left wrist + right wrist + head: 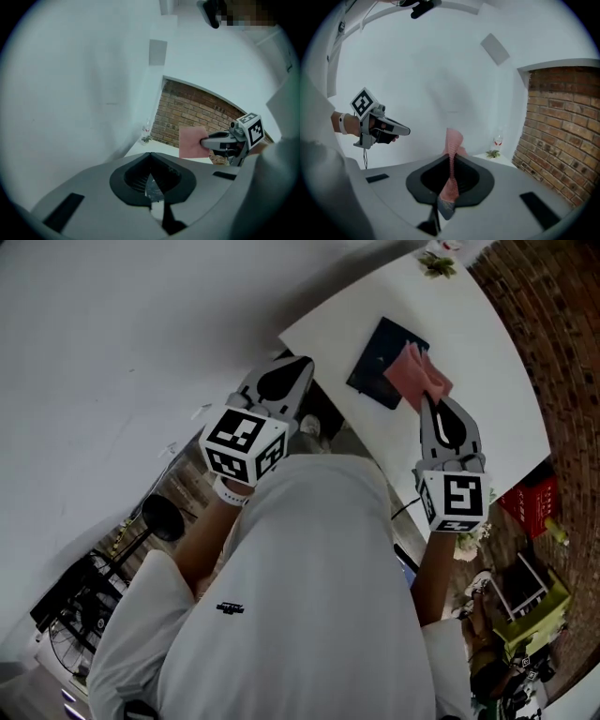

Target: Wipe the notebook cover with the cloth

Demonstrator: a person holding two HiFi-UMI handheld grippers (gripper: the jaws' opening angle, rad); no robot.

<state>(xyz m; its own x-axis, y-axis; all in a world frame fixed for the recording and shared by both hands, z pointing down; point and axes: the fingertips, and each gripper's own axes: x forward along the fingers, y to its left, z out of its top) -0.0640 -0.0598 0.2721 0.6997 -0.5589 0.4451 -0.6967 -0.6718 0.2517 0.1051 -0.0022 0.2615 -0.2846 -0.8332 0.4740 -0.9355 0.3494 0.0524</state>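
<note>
A dark notebook point(380, 357) lies on the white table point(487, 362) at the upper right of the head view. A pink cloth point(418, 377) hangs over its near right corner, pinched in my right gripper point(427, 401), which is shut on it. In the right gripper view the cloth point(452, 150) stands up between the closed jaws. My left gripper point(302, 365) is held off the table's left edge, shut with nothing in it. The left gripper view shows its jaws point(150, 155) closed together, and the right gripper point(206, 142) holding the cloth point(191, 142) in the air.
A small plant point(437, 262) stands at the table's far corner. A brick wall point(553, 343) runs along the right. On the floor sit a red crate point(534, 501), a green box point(536, 607), a black round stand point(161, 517) and a fan point(66, 638).
</note>
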